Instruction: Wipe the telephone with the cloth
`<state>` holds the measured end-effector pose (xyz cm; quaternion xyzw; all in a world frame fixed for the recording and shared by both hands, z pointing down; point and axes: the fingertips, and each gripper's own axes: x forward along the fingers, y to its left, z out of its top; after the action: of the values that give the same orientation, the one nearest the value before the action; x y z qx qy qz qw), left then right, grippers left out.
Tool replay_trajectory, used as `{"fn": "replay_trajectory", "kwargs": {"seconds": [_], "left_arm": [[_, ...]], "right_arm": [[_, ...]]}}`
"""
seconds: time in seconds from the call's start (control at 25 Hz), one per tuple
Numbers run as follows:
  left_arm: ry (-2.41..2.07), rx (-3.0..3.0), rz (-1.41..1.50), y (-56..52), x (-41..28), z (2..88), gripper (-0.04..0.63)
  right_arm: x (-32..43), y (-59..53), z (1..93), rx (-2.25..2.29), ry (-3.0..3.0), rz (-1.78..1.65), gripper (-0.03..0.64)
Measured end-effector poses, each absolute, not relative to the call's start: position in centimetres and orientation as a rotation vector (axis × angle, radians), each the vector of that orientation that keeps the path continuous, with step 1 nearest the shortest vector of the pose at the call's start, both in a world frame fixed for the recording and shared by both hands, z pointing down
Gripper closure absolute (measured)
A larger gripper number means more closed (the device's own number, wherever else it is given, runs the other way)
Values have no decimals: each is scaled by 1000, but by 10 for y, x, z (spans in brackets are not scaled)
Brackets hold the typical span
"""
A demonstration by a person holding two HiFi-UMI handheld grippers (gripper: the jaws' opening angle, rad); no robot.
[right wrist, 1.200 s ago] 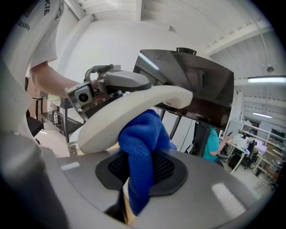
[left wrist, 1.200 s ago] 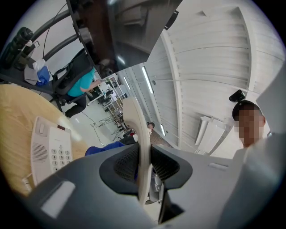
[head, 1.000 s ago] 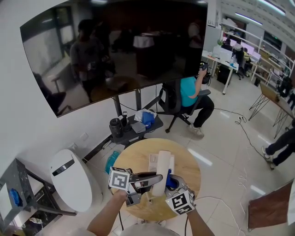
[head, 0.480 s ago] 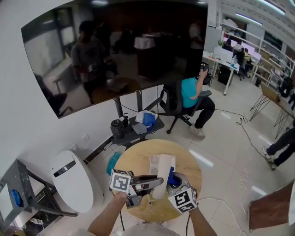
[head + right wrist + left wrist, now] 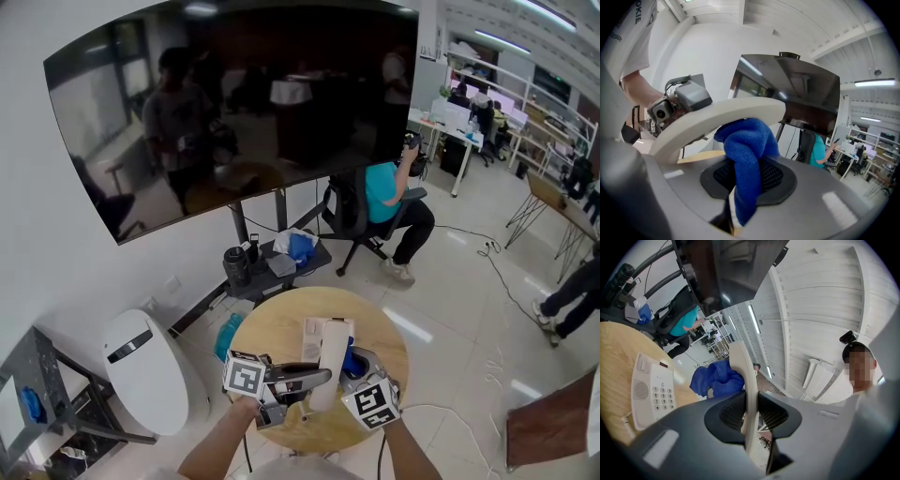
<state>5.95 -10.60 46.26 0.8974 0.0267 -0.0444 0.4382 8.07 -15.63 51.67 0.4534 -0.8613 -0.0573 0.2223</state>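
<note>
One handset (image 5: 740,366) inside left hand-held gripper (image 5: 751,414)

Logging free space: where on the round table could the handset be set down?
Bare wood left of the telephone base, out to the table rim, and right of it. Near edge crowded: left gripper, right gripper, handset, cloth.

Open-plan office. Identified by: large dark screen (image 5: 234,112) mounted at 12 o'clock; swivel chair (image 5: 345,208) occupied at 1 o'clock; work desks (image 5: 448,122) ranged at 2 o'clock under strip lighting.
</note>
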Motion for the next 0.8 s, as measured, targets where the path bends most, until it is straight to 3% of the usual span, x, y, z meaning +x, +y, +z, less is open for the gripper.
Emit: {"fn": "replay_trajectory", "kwargs": {"seconds": [0.8], "left_arm": [[78,2222,-99,-94,60,470,517]], "right_arm": [[97,-183,521,1349,-2346,-67,531]]}}
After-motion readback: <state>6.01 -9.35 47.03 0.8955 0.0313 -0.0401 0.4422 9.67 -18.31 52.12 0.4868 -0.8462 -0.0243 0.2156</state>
